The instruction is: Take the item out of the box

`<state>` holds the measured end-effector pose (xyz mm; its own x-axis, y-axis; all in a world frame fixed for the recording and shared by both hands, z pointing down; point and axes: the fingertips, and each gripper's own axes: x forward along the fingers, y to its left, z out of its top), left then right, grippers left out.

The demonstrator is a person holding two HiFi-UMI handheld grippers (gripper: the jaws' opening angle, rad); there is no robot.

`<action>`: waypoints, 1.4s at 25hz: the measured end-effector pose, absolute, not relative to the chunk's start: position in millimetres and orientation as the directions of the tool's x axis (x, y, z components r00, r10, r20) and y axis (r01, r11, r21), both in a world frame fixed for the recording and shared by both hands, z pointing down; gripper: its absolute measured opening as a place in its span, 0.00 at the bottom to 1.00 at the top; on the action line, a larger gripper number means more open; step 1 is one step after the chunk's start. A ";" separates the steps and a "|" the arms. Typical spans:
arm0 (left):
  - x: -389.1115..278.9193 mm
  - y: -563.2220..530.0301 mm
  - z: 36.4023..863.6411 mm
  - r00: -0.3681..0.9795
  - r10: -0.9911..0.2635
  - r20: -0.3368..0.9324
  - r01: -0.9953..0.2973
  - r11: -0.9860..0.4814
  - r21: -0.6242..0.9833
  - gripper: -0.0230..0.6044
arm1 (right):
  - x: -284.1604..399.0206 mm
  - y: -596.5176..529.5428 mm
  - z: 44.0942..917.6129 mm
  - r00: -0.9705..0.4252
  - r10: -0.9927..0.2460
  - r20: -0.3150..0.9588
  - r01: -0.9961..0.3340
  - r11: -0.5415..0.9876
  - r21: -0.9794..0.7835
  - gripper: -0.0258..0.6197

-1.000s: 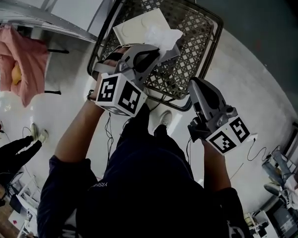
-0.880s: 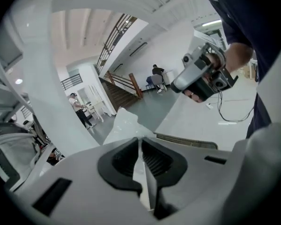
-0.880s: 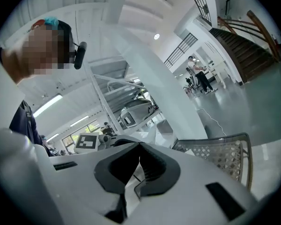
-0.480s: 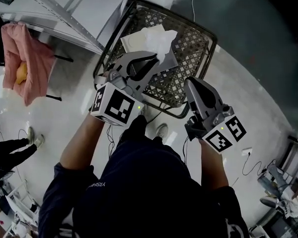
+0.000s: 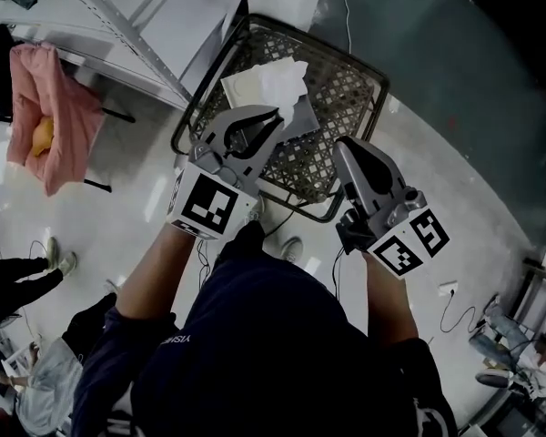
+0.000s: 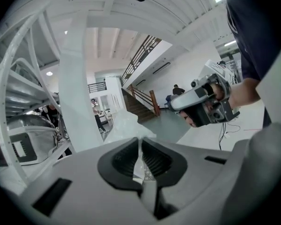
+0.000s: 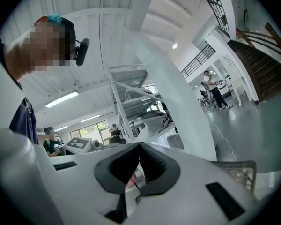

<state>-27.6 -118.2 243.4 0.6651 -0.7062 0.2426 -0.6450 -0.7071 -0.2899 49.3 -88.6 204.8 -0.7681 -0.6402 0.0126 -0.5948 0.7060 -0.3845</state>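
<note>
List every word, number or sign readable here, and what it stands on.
Print on the person's dark shirt: too small to read.
Marker cubes on the left hand-held gripper and right hand-held gripper: square patterns only, no words.
Nothing else legible.

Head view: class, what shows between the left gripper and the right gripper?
Only the wire basket, lower down, shows between left gripper and right gripper in the head view.

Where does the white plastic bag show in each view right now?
Head view: white plastic bag, upper middle over the wire basket, pinched by the left gripper.
Left gripper view: centre, sticking up from between the jaws.
Right gripper view: not in it.
Shared landmark: the right gripper.
</note>
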 end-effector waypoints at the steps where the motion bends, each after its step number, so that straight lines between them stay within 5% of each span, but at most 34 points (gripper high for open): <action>1: -28.3 -117.2 242.8 0.663 -0.709 0.242 -0.647 -0.704 -0.292 0.09 | 48.8 -88.4 203.4 -0.770 -0.638 0.011 -0.593 0.709 -0.382 0.08; 35: -24.5 -116.0 250.9 0.658 -0.710 0.251 -0.653 -0.704 -0.278 0.09 | 49.1 -89.7 205.3 -0.776 -0.630 0.030 -0.593 0.713 -0.374 0.07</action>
